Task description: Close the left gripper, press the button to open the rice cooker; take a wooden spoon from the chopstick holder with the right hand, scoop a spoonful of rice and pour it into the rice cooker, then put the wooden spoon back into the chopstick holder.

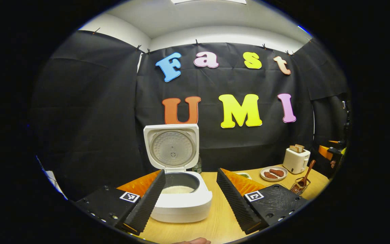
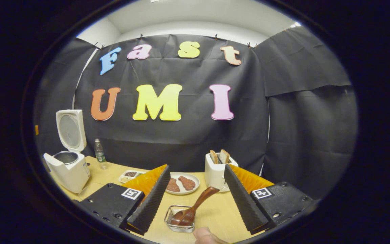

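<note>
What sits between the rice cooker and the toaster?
In the right gripper view, a bottle, a small tray and a plate lie between the rice cooker and the toaster.

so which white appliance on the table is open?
The rice cooker: its lid stands upright, with rice showing in the pot. The toaster is a lidless box with bread slices sticking out of its slots.

Rice cooker (image 1: 181, 200) lid up; pot mouth open from above, raised lid blocks the rear. Bare table (image 2: 215, 213) between chopstick holder (image 2: 180, 218) and toaster (image 2: 217, 173). Plate (image 2: 195, 184) and toaster crowd the holder's far side.
</note>
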